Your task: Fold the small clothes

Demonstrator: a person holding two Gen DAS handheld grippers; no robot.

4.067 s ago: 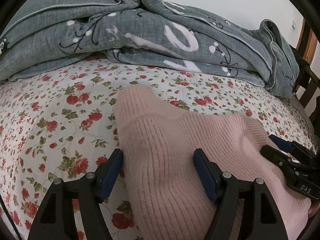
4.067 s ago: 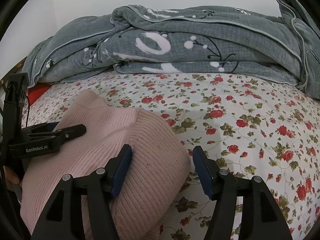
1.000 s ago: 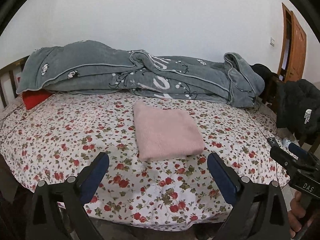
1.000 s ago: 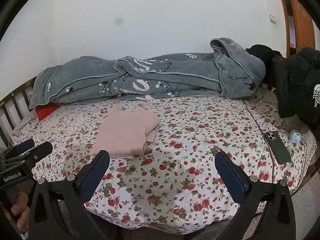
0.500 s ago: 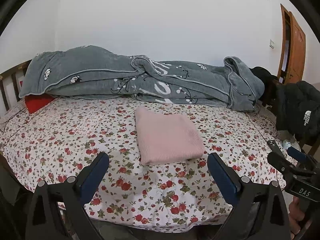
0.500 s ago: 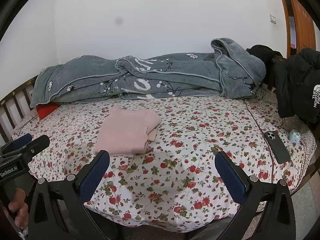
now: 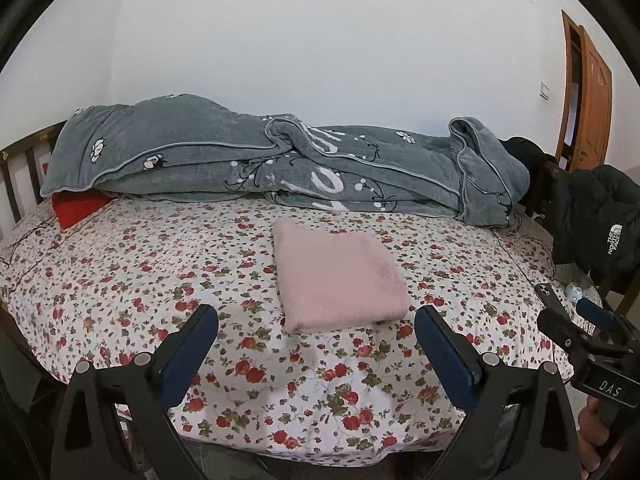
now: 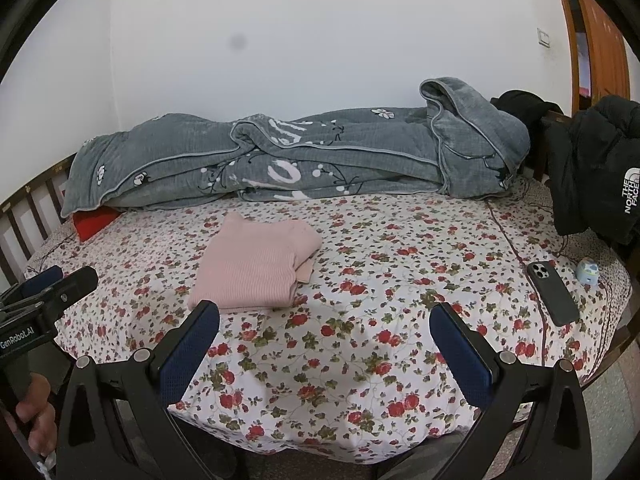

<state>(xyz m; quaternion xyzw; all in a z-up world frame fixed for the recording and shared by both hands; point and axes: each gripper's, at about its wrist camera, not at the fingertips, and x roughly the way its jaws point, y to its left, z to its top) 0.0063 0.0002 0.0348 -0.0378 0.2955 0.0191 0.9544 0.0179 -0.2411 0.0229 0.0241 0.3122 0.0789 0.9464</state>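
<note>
Sweater (image 7: 336,278) lies folded on the bed (image 7: 160,280), soft, light, floppy knit; best pinched at the corners. Left claw (image 7: 316,344) and right claw (image 8: 325,342) both gape wide, empty.

Soft even light (fisheye-warped edges)

"THE NORTH FACE" on black jacket (image 8: 600,168); "GenRobot.AI" on left gripper (image 8: 60,284); "DAS" on right gripper (image 7: 576,320).
</note>
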